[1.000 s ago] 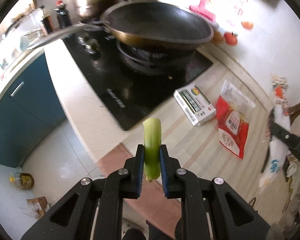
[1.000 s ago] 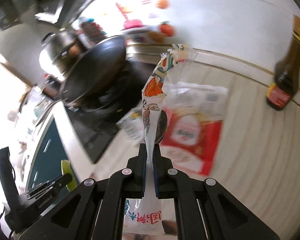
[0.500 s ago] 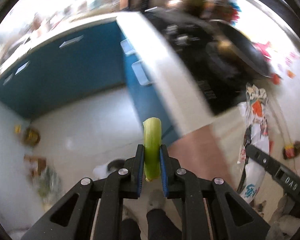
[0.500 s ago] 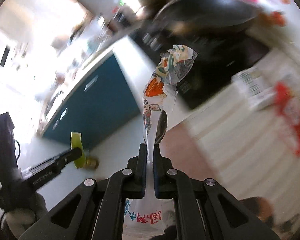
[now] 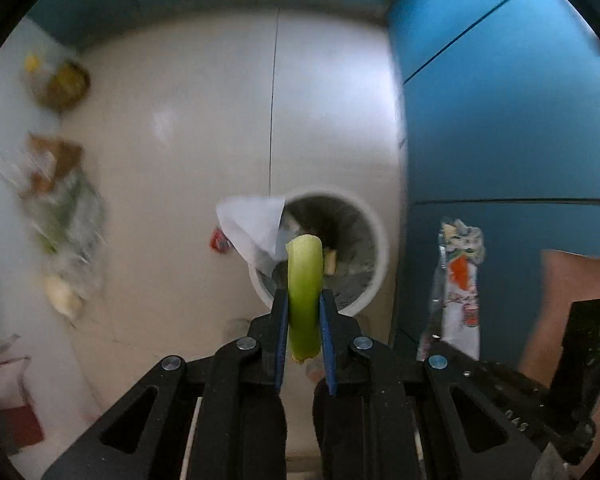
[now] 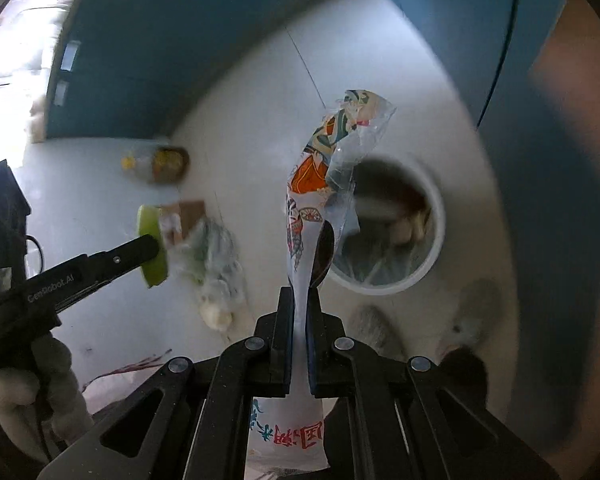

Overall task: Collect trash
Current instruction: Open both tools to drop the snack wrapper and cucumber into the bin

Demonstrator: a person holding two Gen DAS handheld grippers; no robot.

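With the green stalk point(image 5: 305, 280) clamped in the left hand-held gripper point(image 5: 304, 312) and the wrapper point(image 6: 320, 208) in the right hand-held gripper point(image 6: 299, 312), both should be centred over the bin point(image 5: 374, 248) on the floor before being released.

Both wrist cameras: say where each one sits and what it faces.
Left wrist: rides the left gripper, looking down at the white round trash bin; its jaws clamp a green vegetable stalk.
Right wrist: rides the right gripper, facing down at the floor; its jaws pinch a printed plastic wrapper; a gloved hand shows.
Shared: bin, stalk, wrapper.
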